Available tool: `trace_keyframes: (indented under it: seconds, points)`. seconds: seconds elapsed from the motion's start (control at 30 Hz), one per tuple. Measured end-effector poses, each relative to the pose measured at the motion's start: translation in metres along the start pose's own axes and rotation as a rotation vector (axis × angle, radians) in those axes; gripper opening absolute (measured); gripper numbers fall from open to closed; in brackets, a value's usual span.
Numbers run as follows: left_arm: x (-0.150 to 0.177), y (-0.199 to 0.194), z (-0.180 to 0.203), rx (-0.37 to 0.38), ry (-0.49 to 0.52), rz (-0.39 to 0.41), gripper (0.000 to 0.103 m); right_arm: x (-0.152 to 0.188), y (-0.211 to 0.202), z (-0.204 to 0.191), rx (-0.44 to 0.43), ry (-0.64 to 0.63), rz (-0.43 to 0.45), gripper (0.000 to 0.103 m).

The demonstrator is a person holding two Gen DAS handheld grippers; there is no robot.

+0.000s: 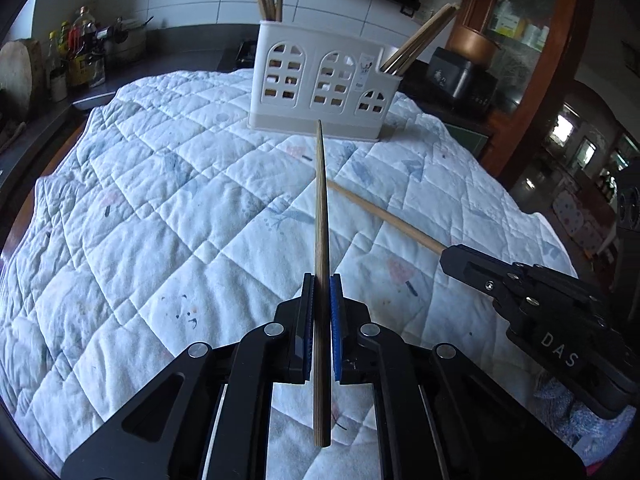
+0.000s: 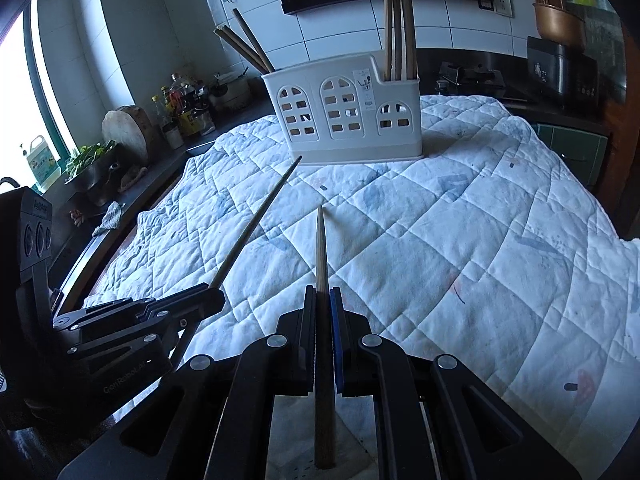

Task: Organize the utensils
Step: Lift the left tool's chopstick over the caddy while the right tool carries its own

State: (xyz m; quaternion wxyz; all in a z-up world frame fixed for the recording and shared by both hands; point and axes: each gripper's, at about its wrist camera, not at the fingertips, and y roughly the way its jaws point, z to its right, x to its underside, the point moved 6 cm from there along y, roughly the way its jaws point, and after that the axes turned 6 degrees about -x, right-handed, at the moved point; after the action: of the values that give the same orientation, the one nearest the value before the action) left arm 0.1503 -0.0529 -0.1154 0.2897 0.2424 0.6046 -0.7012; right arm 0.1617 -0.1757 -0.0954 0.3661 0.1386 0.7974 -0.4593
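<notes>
My left gripper (image 1: 321, 280) is shut on a wooden chopstick (image 1: 321, 208) that points ahead toward the white utensil holder (image 1: 320, 88) on the quilted cloth. My right gripper (image 2: 322, 292) is shut on a second chopstick (image 2: 321, 248), aimed at the same holder (image 2: 344, 120). In the left wrist view the right gripper (image 1: 450, 258) comes in from the right with its chopstick (image 1: 384, 216). Seen from the right wrist, the left gripper (image 2: 214, 296) sits at the left with its chopstick (image 2: 260, 220). Several chopsticks (image 2: 396, 28) stand in the holder's end compartments.
The white quilted cloth (image 1: 160, 200) covers the table. Bottles (image 2: 180, 108) and a round wooden board (image 2: 126, 128) line the dark counter at the left. A black appliance (image 2: 560, 72) and a copper pot (image 2: 556, 20) stand at the back right.
</notes>
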Motion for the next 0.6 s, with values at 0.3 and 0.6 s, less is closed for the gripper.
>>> trace_keyframes:
  seconds: [0.3,0.6]
  points:
    - [-0.016,-0.022,-0.004,0.021,0.064,0.041,0.006,-0.03,-0.026,-0.016,-0.008,-0.065,0.072,0.007]
    - [-0.038,-0.031,-0.004,0.034,0.145,0.023,0.006,-0.062,-0.041,-0.018,-0.012,-0.099,0.1,0.007]
